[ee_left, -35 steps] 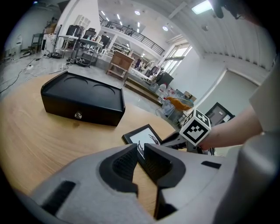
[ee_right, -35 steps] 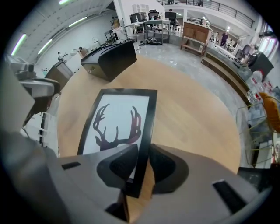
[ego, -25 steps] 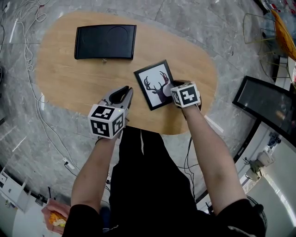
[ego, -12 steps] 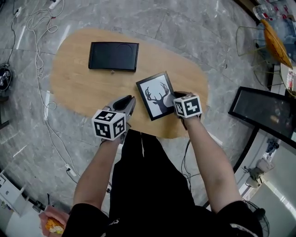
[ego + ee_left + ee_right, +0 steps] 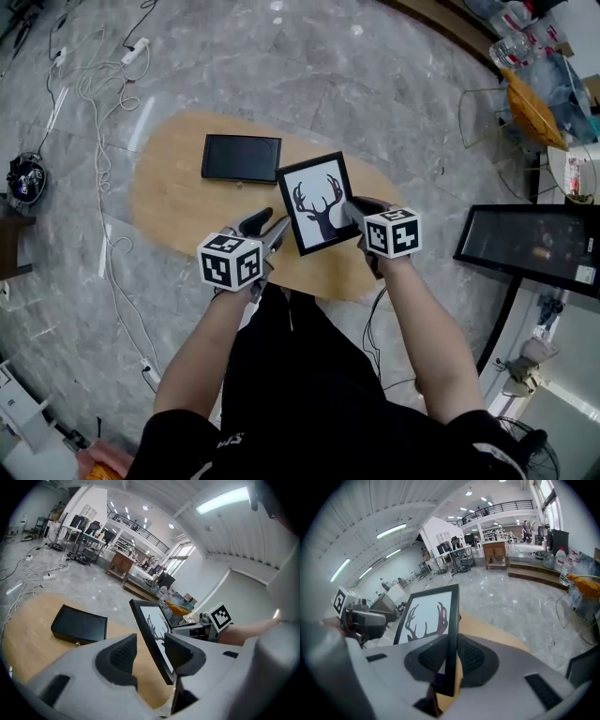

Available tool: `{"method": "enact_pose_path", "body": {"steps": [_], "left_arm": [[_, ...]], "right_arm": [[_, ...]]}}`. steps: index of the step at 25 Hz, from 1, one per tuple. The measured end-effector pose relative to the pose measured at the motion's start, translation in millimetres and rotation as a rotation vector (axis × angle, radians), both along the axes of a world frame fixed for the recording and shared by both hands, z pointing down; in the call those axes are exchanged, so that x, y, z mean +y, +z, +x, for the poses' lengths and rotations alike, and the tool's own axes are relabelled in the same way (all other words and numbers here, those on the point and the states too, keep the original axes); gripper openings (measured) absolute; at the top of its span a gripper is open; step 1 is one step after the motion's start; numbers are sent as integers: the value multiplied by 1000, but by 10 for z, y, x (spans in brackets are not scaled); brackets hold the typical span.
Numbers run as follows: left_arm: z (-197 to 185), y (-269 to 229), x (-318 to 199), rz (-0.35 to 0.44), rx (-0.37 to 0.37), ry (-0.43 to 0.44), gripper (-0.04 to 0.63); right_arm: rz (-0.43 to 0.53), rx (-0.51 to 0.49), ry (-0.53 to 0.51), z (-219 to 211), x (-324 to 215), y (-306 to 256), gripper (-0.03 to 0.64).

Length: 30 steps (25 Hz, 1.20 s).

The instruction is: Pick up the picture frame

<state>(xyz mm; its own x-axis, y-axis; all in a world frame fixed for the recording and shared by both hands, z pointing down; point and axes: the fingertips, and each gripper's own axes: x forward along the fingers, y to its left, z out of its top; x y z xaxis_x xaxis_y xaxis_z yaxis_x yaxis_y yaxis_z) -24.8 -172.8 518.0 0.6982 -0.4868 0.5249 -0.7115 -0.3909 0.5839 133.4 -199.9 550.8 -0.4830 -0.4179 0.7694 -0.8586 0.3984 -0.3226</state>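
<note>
A second ago the picture frame (image 5: 319, 202) lay flat on the counter (image 5: 178, 202). It now hangs clear of the wood, tilted up with its antler print facing the person. The right tool (image 5: 352, 210) has hold of it, with one pad on the face and one on the back, pressed on the frame's right edge. The left tool (image 5: 269, 225) was nearly closed before and has just been opening its jaws. They stand wide at the frame's lower left corner, with the frame's edge showing in the gap and the pads not closed on it. Both tools sit higher than before, and the counter looks smaller beneath them.

Beyond the frame's upper left corner a flat black case (image 5: 241, 157) lies on the counter, well apart from both tools. The counter is an oval of pale wood on a grey marble floor (image 5: 328, 75). Far left of the frame white cables (image 5: 94, 84) trail over that floor, and to the frame's right lies a black-framed panel (image 5: 530, 248). The room is a large white hall with a railed gallery (image 5: 501, 508) behind the frame.
</note>
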Motion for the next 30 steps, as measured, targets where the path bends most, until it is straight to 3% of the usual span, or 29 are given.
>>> {"method": "enact_pose_path", "body": {"steps": [4,12,15,18,22,27,30], "left_arm": [[94,-422,-117,59,23,26,224],[282,-1116,-197,162,93,86,217],[353,-1346,-191,200,116,116,174],[354,-1557,-193,236,127,116,90],[313,-1817,-166,265,141,95,50],[316,-2137,-49,335,56,100,20],[246,-2312,-1,370,42,77,20]], "right_arm": [[85,-95,8,-83,-139,-617,71],[197,-188,-24,-176,-190,-1378,71],[226,-226,-44,-239,-184,-1569,71],[258,-250,-69,-336,-182,-1724,71],[279,-295,-89,-414,-175,-1893,72],[314,-357,-129,-465,-109,-2133,86],[340,-374,-151,-469,-59,-2283,94]]}}
